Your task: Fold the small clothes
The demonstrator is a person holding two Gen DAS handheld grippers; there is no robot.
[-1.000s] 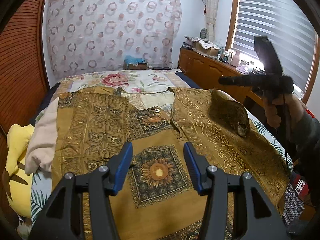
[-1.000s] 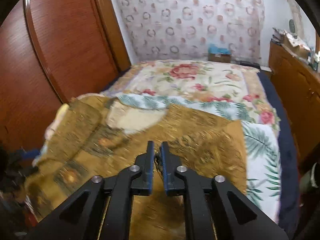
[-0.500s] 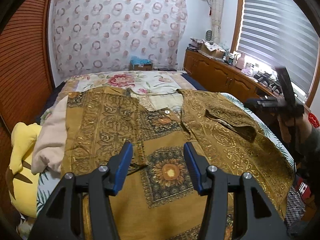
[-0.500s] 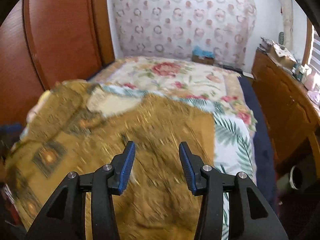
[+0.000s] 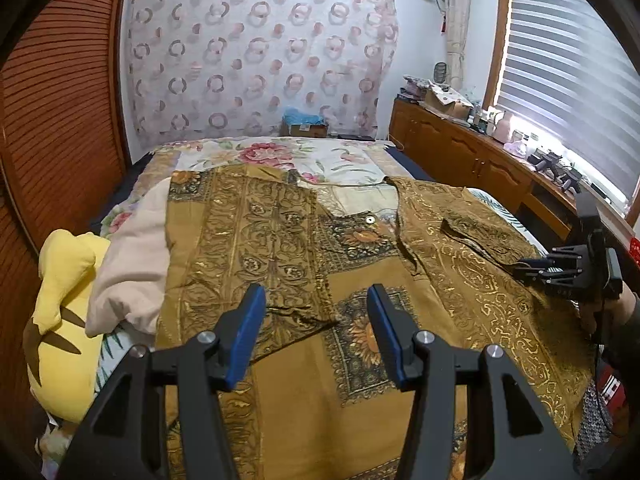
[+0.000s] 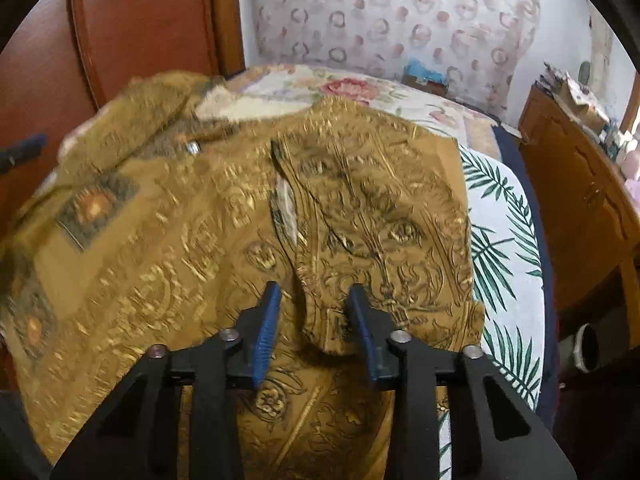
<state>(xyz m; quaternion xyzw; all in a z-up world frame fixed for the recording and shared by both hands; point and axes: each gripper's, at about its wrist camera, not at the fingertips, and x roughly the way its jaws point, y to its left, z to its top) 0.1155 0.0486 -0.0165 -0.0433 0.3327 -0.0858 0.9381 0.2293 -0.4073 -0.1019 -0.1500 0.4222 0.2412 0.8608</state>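
A golden-brown patterned garment [image 5: 280, 240] lies spread front-up on the bed, neckline toward the far end. Its right sleeve [image 6: 360, 208] is folded inward over the body. My left gripper [image 5: 316, 308] hovers open over the garment's lower front, nothing between its fingers. My right gripper [image 6: 316, 320] points down at the folded sleeve; its jaws are closing with the sleeve's tip between them, and a gap still shows beside the left pad. In the left wrist view the right gripper [image 5: 520, 270] sits low at the garment's right edge, held by a hand.
A yellow plush toy [image 5: 64, 320] and a beige cloth [image 5: 132, 264] lie at the bed's left side. A wooden wardrobe [image 5: 52, 120] stands left, a cluttered wooden cabinet [image 5: 460, 148] right. Floral bedspread [image 5: 300, 156] shows beyond the garment, palm-leaf sheet [image 6: 504, 220] beside the sleeve.
The right gripper let go of the lifted sleeve, which now lies folded over the garment. It opened wide, sank toward the sleeve's tip, and its jaws have narrowed. The left gripper drifted slightly.
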